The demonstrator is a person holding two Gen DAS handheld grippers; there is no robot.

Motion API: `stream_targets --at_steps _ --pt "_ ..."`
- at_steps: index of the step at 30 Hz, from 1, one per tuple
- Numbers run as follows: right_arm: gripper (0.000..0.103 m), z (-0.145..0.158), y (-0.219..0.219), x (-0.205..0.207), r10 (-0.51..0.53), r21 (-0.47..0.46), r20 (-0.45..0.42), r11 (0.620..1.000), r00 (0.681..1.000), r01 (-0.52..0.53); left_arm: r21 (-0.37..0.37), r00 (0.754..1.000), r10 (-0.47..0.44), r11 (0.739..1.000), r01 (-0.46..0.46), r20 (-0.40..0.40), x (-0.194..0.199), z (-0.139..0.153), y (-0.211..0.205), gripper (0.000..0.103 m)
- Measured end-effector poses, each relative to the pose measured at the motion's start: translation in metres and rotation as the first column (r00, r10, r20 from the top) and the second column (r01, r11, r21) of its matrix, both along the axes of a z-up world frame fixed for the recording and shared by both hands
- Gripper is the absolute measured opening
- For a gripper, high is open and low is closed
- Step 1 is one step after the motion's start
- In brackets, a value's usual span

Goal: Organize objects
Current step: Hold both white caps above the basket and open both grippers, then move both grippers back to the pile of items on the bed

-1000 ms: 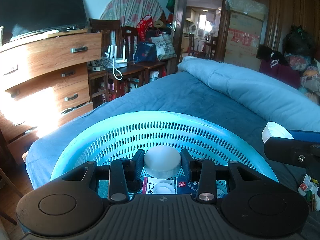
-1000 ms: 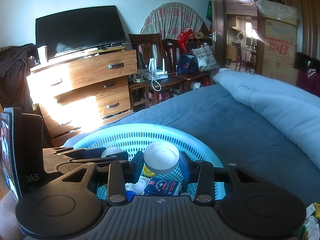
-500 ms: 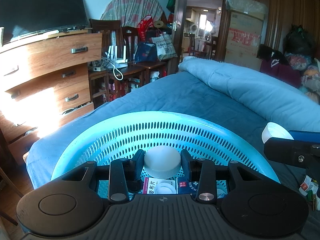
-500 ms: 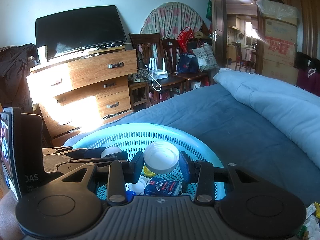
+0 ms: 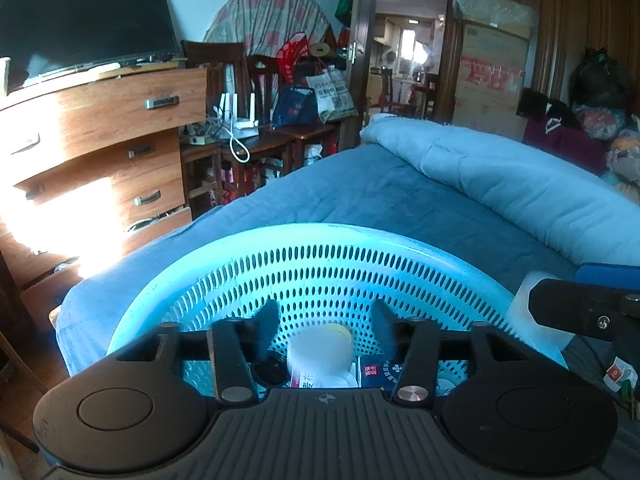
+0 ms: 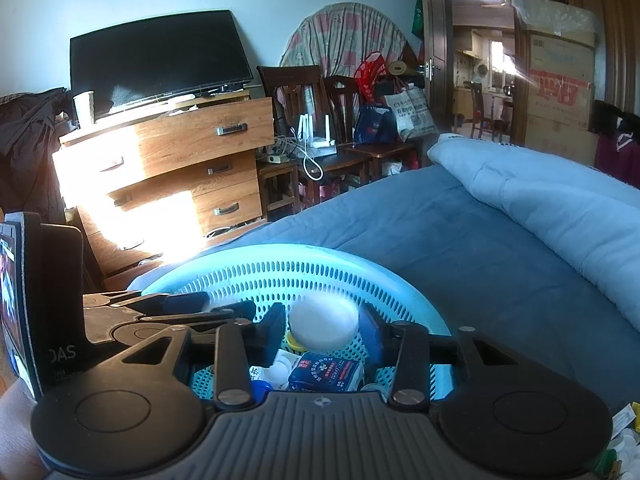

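A turquoise perforated basket point(image 5: 320, 236) point(image 6: 304, 256) sits on the blue bed. My left gripper point(image 5: 323, 330) hangs over it, its jaws opening. The white jar point(image 5: 320, 354) lies below them on the boxes in the basket, clear of both pads. My right gripper point(image 6: 324, 334) is also over the basket with its jaws opening. A blurred white lid point(image 6: 324, 326) is between its fingers, loose from the pads. A blue medicine box point(image 6: 326, 370), white lids and a yellow cap lie under it. The left gripper point(image 6: 192, 304) shows at that view's left.
A wooden dresser point(image 6: 180, 168) with a TV stands left of the bed. Chairs and bags crowd the far wall near the door. A folded light-blue quilt point(image 5: 520, 188) lies across the bed on the right. Small packets point(image 5: 618, 376) lie on the bed at the lower right.
Both grippers' jaws have spread apart. The white jar has dropped from the left jaws into the basket. The white lid has come loose from the right jaws and blurs as it sinks.
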State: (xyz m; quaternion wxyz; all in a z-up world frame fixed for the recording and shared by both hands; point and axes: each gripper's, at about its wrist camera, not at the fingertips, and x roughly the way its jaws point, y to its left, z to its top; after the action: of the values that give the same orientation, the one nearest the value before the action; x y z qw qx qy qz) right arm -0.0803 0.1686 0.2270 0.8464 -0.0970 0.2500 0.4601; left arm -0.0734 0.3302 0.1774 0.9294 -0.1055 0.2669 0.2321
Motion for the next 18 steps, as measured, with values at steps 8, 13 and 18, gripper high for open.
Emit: stream_targets --at_steps 8,13,18 --pt "0.082 0.007 -0.043 -0.012 -0.046 0.066 0.062 0.997 0.997 0.042 0.021 0.998 -0.026 0.999 0.025 0.06 -0.003 0.012 -0.012 0.079" --pt "0.102 -0.022 -0.144 -0.025 -0.273 0.153 0.135 0.955 0.952 0.252 0.063 0.975 -0.167 0.985 0.16 0.146 0.004 0.034 -0.066 0.085" --pt "0.101 -0.088 -0.262 -0.01 -0.546 0.131 0.067 0.834 0.835 0.535 0.11 0.897 -0.4 0.916 0.386 0.189 0.024 0.036 -0.155 0.095"
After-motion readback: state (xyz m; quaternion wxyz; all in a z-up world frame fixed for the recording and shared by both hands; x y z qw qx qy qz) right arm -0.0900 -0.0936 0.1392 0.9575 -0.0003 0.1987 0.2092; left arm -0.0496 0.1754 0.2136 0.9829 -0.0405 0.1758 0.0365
